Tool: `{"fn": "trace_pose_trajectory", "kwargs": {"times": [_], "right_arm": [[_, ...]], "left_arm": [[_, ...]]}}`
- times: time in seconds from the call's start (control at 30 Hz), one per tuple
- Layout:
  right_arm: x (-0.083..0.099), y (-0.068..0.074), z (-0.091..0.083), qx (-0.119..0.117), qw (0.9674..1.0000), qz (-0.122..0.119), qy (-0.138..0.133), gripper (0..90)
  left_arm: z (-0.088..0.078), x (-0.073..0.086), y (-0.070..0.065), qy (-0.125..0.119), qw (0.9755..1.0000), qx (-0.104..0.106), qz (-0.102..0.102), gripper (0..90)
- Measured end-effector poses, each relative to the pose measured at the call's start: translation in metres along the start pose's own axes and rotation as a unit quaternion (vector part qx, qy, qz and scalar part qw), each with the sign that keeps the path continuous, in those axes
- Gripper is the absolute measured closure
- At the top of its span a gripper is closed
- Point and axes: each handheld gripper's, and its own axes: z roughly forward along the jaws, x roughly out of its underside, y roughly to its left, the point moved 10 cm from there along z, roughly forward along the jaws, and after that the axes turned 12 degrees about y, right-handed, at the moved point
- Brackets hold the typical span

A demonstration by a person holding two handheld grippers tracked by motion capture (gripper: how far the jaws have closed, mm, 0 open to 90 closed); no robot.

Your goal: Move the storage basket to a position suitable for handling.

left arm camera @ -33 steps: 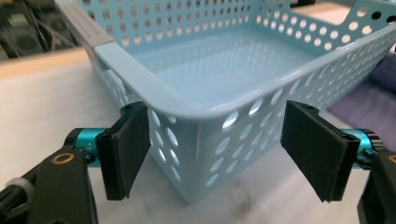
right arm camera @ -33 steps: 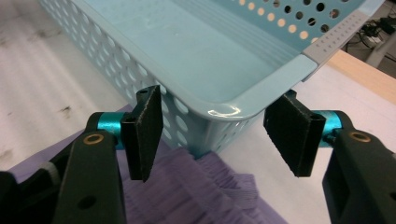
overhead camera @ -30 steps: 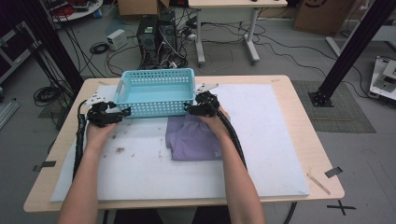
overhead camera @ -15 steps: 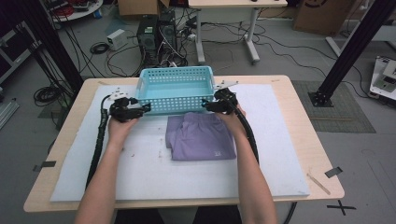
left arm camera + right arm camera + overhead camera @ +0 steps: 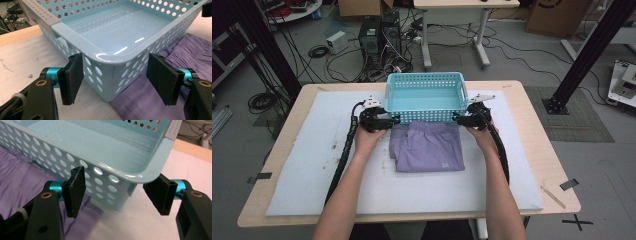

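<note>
Blue basket (image 5: 424, 95) | both grippers spread, straddling near corners | gripper views: pads (image 5: 72, 77) clear of walls

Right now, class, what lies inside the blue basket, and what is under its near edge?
The blue basket holds nothing; its glossy floor is bare. The purple garment reaches under its near wall; how far under is hidden by the basket.
</note>
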Motion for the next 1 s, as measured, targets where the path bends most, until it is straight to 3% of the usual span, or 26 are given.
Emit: {"fn": "trace_pose_trajectory", "kwargs": {"times": [0.17, 0.23, 0.27, 0.3, 0.37, 0.43, 0.6, 0.63, 0.67, 0.8, 0.87, 0.93, 1.0], "right_arm": [[0.004, 0.001, -0.003, 0.011, 0.9999, -0.005, 0.005, 36.5], [0.008, 0.003, -0.008, 0.013, 0.9999, -0.003, 0.004, 33.6], [0.010, 0.003, -0.011, 0.017, 0.9999, 0.001, 0.003, 31.7], [0.012, 0.004, -0.014, 0.017, 0.9998, 0.005, 0.000, 31.6], [0.017, 0.007, -0.022, 0.016, 0.9997, 0.017, -0.010, 29.8], [0.023, 0.015, -0.031, 0.002, 0.9994, 0.026, -0.023, 28.8], [0.039, 0.032, -0.050, 0.007, 0.9983, 0.036, -0.044, 29.1], [0.049, 0.042, -0.059, -0.005, 0.9966, 0.062, -0.053, 29.1], [0.054, 0.047, -0.063, -0.011, 0.9960, 0.071, -0.054, 29.3], [0.075, 0.064, -0.077, -0.008, 0.9928, 0.107, -0.052, 29.3], [0.079, 0.069, -0.079, -0.010, 0.9925, 0.109, -0.054, 29.3], [0.093, 0.081, -0.081, 0.004, 0.9941, 0.103, -0.036, 29.3], [0.099, 0.084, -0.080, 0.008, 0.9943, 0.103, -0.026, 29.3]], "left_arm": [[-0.003, 0.006, -0.001, 0.011, 0.9999, 0.001, 0.002, 32.6], [-0.015, 0.009, 0.000, -0.008, 0.9998, -0.016, -0.005, 31.4], [-0.015, 0.009, 0.000, -0.008, 0.9998, -0.016, -0.005, 31.0], [-0.024, 0.013, -0.002, -0.021, 0.9995, -0.018, -0.017, 29.3], [-0.033, 0.020, -0.007, -0.025, 0.9995, -0.015, -0.015, 27.5], [-0.042, 0.028, -0.015, -0.026, 0.9995, -0.015, -0.007, 27.3], [-0.061, 0.045, -0.038, -0.024, 0.9997, 0.000, -0.003, 26.1], [-0.068, 0.054, -0.051, -0.015, 0.9996, 0.015, -0.017, 26.3], [-0.070, 0.058, -0.057, -0.010, 0.9992, 0.027, -0.027, 26.3], [-0.075, 0.071, -0.082, 0.009, 0.9972, 0.057, -0.048, 26.2], [-0.074, 0.075, -0.088, 0.014, 0.9968, 0.061, -0.050, 26.2], [-0.075, 0.081, -0.100, 0.022, 0.9955, 0.074, -0.055, 26.2], [-0.075, 0.087, -0.111, 0.035, 0.9960, 0.070, -0.042, 26.5]]}}
